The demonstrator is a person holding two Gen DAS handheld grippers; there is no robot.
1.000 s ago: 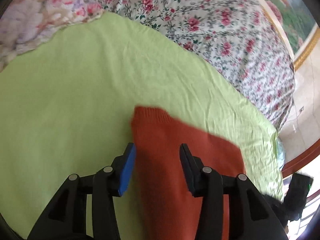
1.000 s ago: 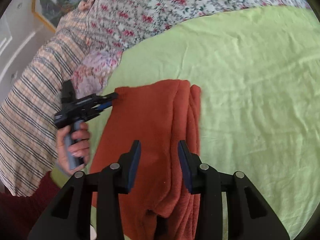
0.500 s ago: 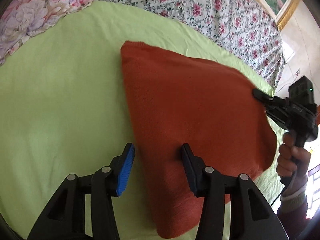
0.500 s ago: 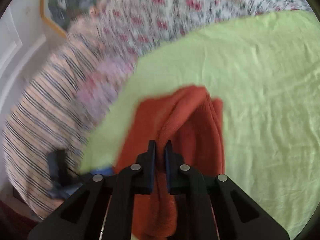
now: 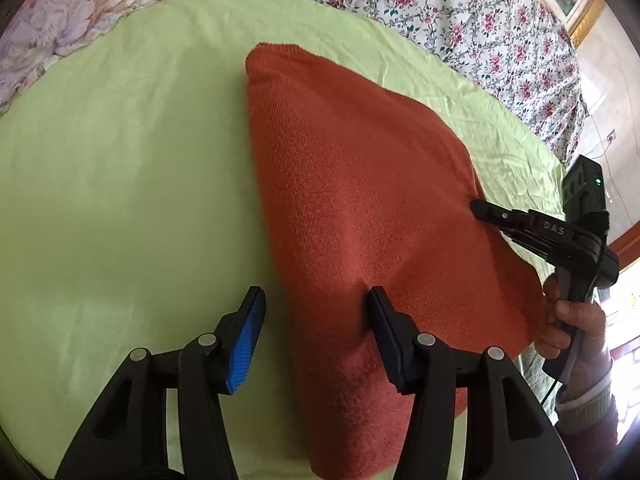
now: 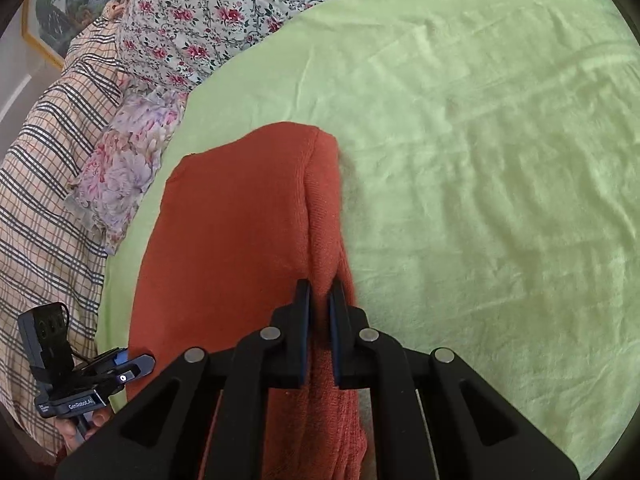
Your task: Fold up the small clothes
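A rust-orange knit garment [image 5: 360,200] lies folded on the light green sheet [image 5: 120,160]. My left gripper [image 5: 316,316] is open and straddles the garment's near left edge, one finger on the sheet, one pressing the knit. My right gripper [image 6: 319,300] is shut on the garment's [image 6: 240,220] folded right edge, pinching a ridge of knit. The right gripper also shows in the left wrist view [image 5: 480,206], at the garment's right side. The left gripper shows in the right wrist view [image 6: 138,362], at the garment's lower left corner.
A floral quilt [image 5: 460,12] lies beyond the sheet. A floral pillow [image 6: 124,168] and a plaid blanket [image 6: 44,184] lie along the left in the right wrist view. A gold-framed picture [image 6: 60,12] hangs behind. The bed edge and floor [image 5: 608,92] lie to the right.
My right gripper closed on the garment's folded edge and holds it. My left gripper drew back along the garment toward its near edge and stayed open.
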